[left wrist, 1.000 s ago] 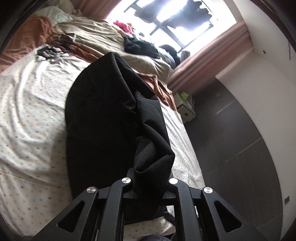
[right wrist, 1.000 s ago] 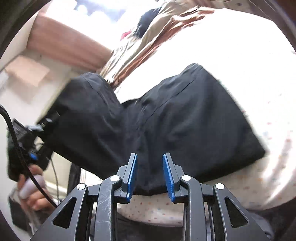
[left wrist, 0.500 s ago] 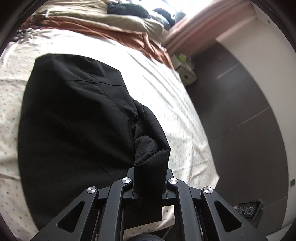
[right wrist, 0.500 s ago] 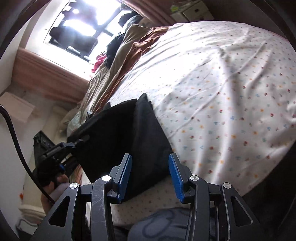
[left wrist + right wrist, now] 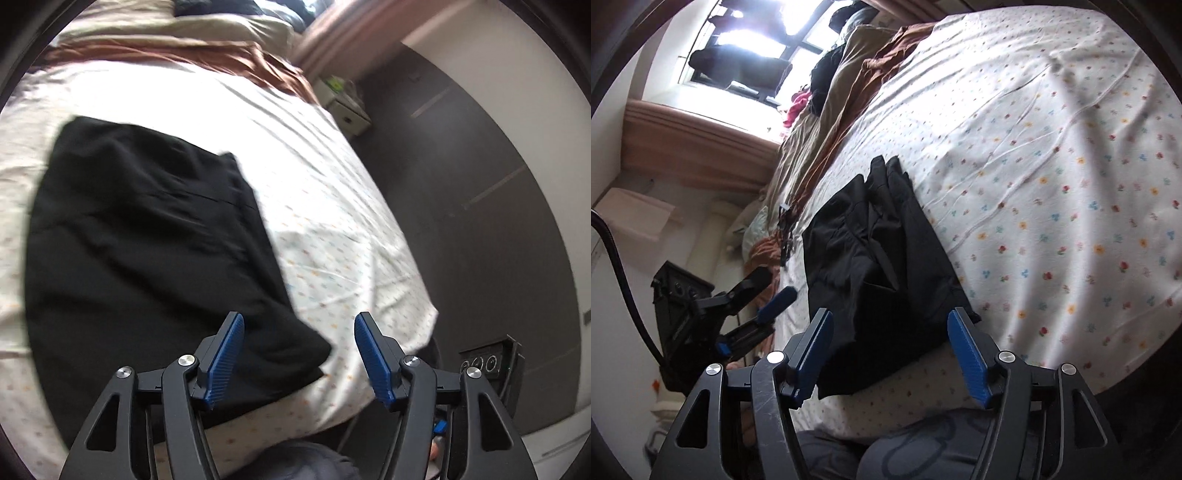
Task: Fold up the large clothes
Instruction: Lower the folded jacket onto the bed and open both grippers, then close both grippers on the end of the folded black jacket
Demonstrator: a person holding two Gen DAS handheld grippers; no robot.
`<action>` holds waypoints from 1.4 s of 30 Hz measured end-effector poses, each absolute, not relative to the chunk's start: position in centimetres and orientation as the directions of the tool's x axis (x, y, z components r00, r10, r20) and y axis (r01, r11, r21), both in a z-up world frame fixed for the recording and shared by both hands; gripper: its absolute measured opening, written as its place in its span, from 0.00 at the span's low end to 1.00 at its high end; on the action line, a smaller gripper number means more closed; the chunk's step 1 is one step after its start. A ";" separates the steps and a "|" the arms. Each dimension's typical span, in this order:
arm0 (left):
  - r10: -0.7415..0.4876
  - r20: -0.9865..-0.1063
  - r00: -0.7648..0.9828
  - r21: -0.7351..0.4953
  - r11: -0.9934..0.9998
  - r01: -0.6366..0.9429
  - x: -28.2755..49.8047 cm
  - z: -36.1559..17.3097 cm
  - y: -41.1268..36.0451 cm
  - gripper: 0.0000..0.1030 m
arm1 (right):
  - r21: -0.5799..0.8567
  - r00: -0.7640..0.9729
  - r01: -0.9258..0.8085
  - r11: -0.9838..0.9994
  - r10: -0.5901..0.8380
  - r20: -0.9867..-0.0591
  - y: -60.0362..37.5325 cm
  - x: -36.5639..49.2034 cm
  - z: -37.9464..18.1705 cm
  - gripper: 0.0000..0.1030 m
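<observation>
A black garment (image 5: 147, 236) lies folded flat on the flower-print bed sheet (image 5: 332, 206), near the bed's front edge. It also shows in the right wrist view (image 5: 879, 273). My left gripper (image 5: 299, 360) is open and empty, just above the garment's near right corner. It also appears in the right wrist view (image 5: 768, 295), at the left beside the garment. My right gripper (image 5: 890, 356) is open and empty, hovering over the garment's near edge.
Crumpled tan and rust-brown bedding (image 5: 846, 96) and dark clothes (image 5: 823, 74) pile up at the bed's far end under the window. A small nightstand (image 5: 345, 105) stands beside the bed, by a dark wall. The sheet (image 5: 1052, 155) stretches right of the garment.
My left gripper has let go of the black garment and opened; the garment now lies flat. My right gripper has opened wider and swung toward the garment's near edge.
</observation>
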State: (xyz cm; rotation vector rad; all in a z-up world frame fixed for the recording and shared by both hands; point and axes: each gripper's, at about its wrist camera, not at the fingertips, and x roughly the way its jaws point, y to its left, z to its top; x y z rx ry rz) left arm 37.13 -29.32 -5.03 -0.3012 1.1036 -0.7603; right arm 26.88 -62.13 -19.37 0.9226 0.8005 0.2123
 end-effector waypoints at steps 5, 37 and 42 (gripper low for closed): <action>-0.602 -0.726 0.332 -0.500 0.794 0.346 37.0 -4.4 -23.9 0.62 | 0.758 0.646 0.142 0.637 0.520 -0.559 -60.9 29.6 -19.7 0.63; -0.491 -0.850 0.190 -0.466 0.870 0.163 35.4 -13.4 -18.8 0.32 | 0.753 0.568 0.156 0.639 0.565 -0.598 -62.1 31.7 -25.8 0.14; -0.471 -0.864 0.179 -0.437 0.877 0.199 35.4 -13.3 -19.3 0.32 | 0.752 0.556 0.157 0.640 0.573 -0.603 -61.7 31.3 -26.1 0.14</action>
